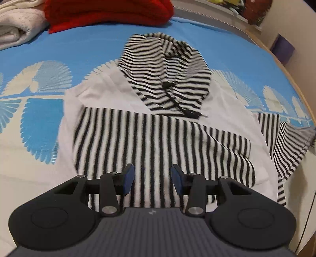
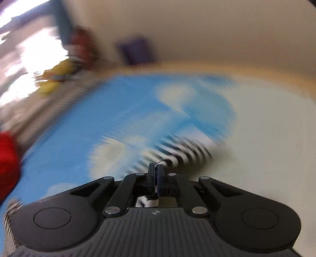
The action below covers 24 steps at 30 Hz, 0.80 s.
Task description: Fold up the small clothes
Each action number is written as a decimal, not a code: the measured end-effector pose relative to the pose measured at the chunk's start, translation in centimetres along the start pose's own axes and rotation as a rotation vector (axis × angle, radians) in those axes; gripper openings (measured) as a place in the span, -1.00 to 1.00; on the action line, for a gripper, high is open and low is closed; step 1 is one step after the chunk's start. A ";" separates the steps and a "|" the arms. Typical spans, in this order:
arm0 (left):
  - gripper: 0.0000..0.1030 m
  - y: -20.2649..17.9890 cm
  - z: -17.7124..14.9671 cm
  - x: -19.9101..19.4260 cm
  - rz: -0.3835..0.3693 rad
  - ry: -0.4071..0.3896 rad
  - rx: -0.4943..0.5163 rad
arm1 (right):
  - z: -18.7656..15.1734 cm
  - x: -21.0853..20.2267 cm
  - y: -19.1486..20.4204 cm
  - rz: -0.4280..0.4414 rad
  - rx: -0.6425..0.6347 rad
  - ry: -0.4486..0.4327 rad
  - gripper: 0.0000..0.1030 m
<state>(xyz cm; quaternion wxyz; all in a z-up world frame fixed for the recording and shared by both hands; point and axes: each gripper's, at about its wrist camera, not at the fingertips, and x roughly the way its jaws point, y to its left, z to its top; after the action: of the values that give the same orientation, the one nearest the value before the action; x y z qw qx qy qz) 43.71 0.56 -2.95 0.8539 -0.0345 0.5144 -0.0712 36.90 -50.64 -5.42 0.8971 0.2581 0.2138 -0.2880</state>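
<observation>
Your left gripper (image 1: pixel 152 179) hangs just above the near edge of the hoodie (image 1: pixel 158 126), its jaws spread wide with nothing between the blue pads (image 1: pixel 128 179). The hoodie, white with black stripes, lies spread on the bed (image 1: pixel 49 57), over a blue cover printed with pale fan shapes. Its striped hood (image 1: pixel 167 75) points away from you, with a dark drawstring (image 1: pixel 173 98) trailing down it. One striped sleeve (image 1: pixel 158 142) is folded across the white body, just ahead of your left jaws. The other sleeve (image 1: pixel 284 144) runs off to the right, raised from the cover toward the picture's edge.

Your right gripper (image 2: pixel 156 174) has its jaws clenched on a bit of striped cloth; you can see black and white fabric pinched between the pads and more of it showing behind them, under the gripper. The right wrist view is badly smeared by blur, so which part of the hoodie you hold there cannot be told from that picture alone. A streak of striped cloth (image 2: pixel 183 150) stretches away from the jaws over the blue cover (image 2: pixel 122 110).

At the far side of the bed, well apart from the hoodie, a folded red garment (image 1: pixel 108 13) sits beside a cream one (image 1: pixel 17 23). A wooden bed edge (image 1: pixel 286 73) curves along the right, with a purple box (image 1: pixel 282 49) against the wall beyond it.
</observation>
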 end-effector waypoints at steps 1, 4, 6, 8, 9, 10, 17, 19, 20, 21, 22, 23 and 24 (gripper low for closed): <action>-0.10 0.5 0.1 -0.2 0.004 -0.004 -0.013 | -0.2 -1.5 2.7 0.066 -0.081 -0.043 -0.99; -0.10 2.4 0.6 -0.8 0.024 -0.020 -0.076 | -2.8 -6.3 10.9 0.346 -0.318 -0.106 -0.99; -0.10 4.0 1.0 -1.1 0.032 -0.028 -0.138 | -6.2 -9.2 16.0 0.612 -0.508 -0.057 -0.99; -0.10 5.5 1.3 -1.4 0.032 -0.031 -0.198 | -10.3 -11.7 20.1 0.885 -0.715 0.104 -0.97; -0.10 6.1 1.4 -1.4 0.030 -0.030 -0.222 | -12.5 -12.6 21.5 0.970 -0.809 0.198 -0.96; -0.10 6.6 1.5 -1.5 0.028 -0.028 -0.243 | -14.3 -13.4 22.4 1.006 -0.885 0.265 -0.96; -0.10 7.0 1.5 -1.8 -0.004 -0.021 -0.249 | -14.7 -11.9 22.2 0.837 -0.848 0.413 -0.44; -0.10 5.9 1.2 -1.4 -0.020 -0.009 -0.199 | -12.9 -9.7 20.8 0.720 -0.706 0.434 -0.40; -0.10 5.2 1.0 -1.1 -0.032 0.000 -0.172 | -12.4 -8.7 20.0 0.637 -0.640 0.449 -0.38; -0.11 4.5 0.8 -0.7 -0.054 0.015 -0.151 | -12.0 -7.8 19.4 0.557 -0.592 0.461 -0.37; -0.11 4.1 0.6 -0.4 -0.071 0.028 -0.143 | -11.7 -6.8 18.6 0.461 -0.546 0.472 -0.32; -0.11 3.6 0.4 0.0 -0.087 0.044 -0.134 | -11.5 -5.8 17.7 0.365 -0.506 0.486 -0.31; -0.10 3.0 0.2 0.5 -0.098 0.060 -0.119 | -11.4 -5.0 16.9 0.298 -0.472 0.506 -0.31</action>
<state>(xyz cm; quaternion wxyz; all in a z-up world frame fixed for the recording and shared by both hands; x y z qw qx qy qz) 44.36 3.50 -3.67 0.8300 -0.1083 0.5407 -0.0831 41.13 -30.12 -5.84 0.8827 0.1357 0.4493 -0.0243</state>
